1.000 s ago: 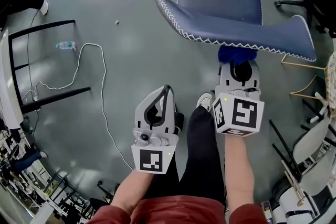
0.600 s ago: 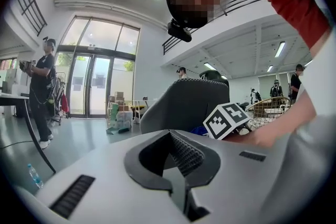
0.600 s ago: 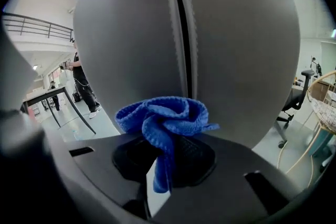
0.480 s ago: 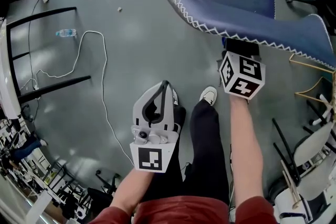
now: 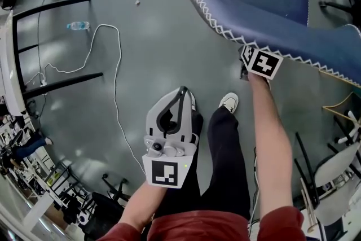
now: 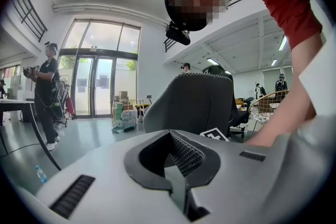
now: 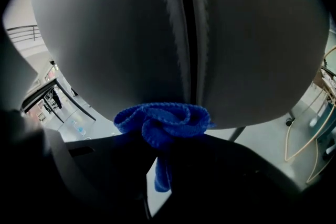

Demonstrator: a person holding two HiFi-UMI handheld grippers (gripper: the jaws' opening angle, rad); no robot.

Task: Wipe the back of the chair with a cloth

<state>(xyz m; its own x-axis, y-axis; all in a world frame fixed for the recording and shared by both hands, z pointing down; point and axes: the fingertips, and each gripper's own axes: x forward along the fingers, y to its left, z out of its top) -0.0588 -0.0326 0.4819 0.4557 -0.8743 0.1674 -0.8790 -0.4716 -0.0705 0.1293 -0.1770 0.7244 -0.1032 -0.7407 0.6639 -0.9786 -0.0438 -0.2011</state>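
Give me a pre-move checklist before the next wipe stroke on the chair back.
1. Cloth clamped in right tool: ok, bunched ahead of the jaws.
2. Cloth against chair back: ok, looks pressed beside the seam.
3. Left tool shut, empty, clear of the chair: ok.
4. Chair steadied: not ok, left tool is off it.
5. Floor cable clear of shoe: cannot tell, it runs behind the left tool.

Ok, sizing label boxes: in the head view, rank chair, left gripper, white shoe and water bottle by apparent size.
1. Chair
2. Left gripper (near the camera, so enlarged)
3. White shoe and water bottle: too alike to rank
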